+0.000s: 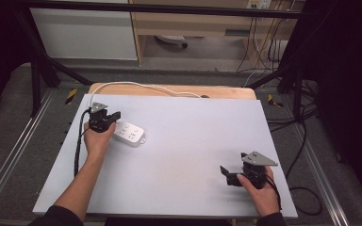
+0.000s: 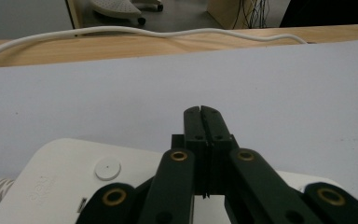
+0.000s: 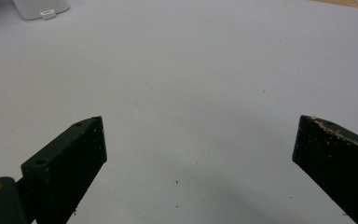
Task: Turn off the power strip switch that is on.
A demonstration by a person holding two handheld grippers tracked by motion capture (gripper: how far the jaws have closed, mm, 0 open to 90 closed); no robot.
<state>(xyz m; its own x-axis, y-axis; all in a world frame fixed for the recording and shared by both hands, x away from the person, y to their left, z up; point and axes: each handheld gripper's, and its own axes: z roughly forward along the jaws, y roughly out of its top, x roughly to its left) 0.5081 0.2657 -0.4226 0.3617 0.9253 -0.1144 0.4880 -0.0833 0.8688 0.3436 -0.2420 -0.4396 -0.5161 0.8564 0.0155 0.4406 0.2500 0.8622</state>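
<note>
A white power strip point(image 1: 128, 133) lies on the grey desk point(image 1: 193, 141), toward its far left, its white cord point(image 1: 141, 86) trailing off the back edge. The left gripper point(image 1: 109, 123) hovers right over the strip's near end, jaws pressed together with nothing between them, likely poised to press its round button point(image 2: 107, 168). The right gripper point(image 1: 227, 175) rests well apart, jaws spread and empty. The press itself looks not yet done.

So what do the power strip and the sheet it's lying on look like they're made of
Power strip: likely moulded plastic, white with a soft satin sheen, rounded corners and a round button flush in the top. Sheet: uncertain; a pale grey matt surface, flat and thin-edged, possibly card or laminate, laid over a wooden table with visible grain.
</note>
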